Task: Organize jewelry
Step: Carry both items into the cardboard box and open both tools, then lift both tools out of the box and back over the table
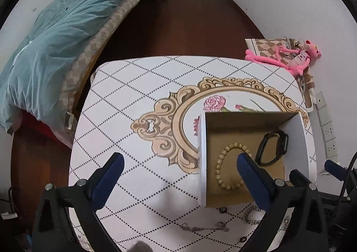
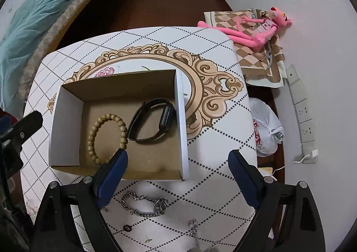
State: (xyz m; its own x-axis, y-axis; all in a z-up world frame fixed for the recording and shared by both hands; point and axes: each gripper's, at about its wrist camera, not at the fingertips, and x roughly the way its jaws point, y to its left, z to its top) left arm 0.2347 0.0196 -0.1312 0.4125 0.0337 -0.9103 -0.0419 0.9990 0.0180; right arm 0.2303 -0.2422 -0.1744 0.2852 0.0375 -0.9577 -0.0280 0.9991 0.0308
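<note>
An open cardboard box (image 1: 247,122) stands on the patterned table (image 1: 125,106). Inside the box a wooden bead bracelet (image 1: 223,162) lies just beside a black smart band (image 1: 272,147). The left tool (image 1: 180,162) hangs wide open and empty over the box's near-left corner. A silver chain bracelet (image 1: 251,216) lies on the table just in front of the box.

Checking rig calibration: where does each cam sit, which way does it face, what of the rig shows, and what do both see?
Left wrist: on the left gripper, angled steeply down at the table, left of the cardboard box; its open fingers show, plus the right gripper at the edge.
Right wrist: on the right gripper, angled steeply down over the box's near edge and a silver chain bracelet; open fingers show.
Shared: box, bead bracelet, black watch band, pink plush.
</note>
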